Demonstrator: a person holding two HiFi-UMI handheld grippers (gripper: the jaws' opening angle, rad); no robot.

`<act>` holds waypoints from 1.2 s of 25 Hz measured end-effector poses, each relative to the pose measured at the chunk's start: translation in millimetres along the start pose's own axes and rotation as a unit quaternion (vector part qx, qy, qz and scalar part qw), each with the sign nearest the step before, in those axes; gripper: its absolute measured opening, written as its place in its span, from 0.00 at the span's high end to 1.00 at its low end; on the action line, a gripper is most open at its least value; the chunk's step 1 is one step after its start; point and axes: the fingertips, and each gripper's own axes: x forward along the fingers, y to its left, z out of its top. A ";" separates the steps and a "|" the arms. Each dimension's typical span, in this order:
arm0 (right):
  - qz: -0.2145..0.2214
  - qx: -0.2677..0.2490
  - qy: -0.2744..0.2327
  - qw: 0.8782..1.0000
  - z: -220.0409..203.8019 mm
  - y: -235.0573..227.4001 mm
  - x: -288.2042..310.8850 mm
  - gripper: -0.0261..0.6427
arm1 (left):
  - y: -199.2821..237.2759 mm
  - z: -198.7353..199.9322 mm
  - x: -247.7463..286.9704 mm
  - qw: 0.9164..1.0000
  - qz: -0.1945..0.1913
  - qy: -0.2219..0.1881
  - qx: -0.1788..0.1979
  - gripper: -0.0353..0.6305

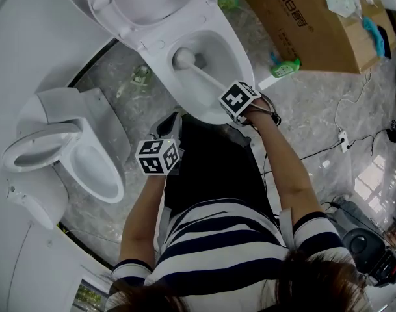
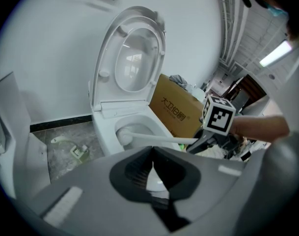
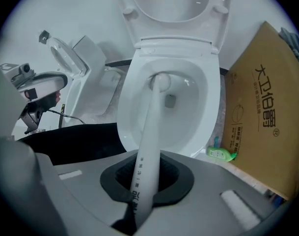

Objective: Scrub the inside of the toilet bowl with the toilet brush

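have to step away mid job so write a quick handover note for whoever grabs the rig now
Right tongs: shut on the toilet brush handle.
Left tongs: shut, empty, held back from the toilet.
Brush head is down inside the toilet bowl; lid up.
Left: scrub round the bowl's inner wall; how much is done can't be told.

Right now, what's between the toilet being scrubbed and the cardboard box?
A green bottle lies on the floor in the gap between the toilet and the cardboard box. The right gripper view shows it best, and the head view shows it too.
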 end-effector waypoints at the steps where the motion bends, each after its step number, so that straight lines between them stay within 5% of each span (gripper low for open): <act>1: -0.003 0.010 -0.005 1.000 -0.5 -2.6 0.6 0.92 | -0.7 0.8 0.3 1.000 -0.001 -0.001 0.000 0.95; 19: -0.008 0.088 -0.048 0.995 -61.7 -5.3 -40.2 0.92 | -27.1 25.1 -2.5 1.000 -0.010 -0.019 0.010 0.95; 30: -0.035 0.058 -0.109 0.992 -80.9 5.7 -94.1 0.92 | -51.8 34.9 -20.5 0.999 -0.015 -0.038 0.007 0.95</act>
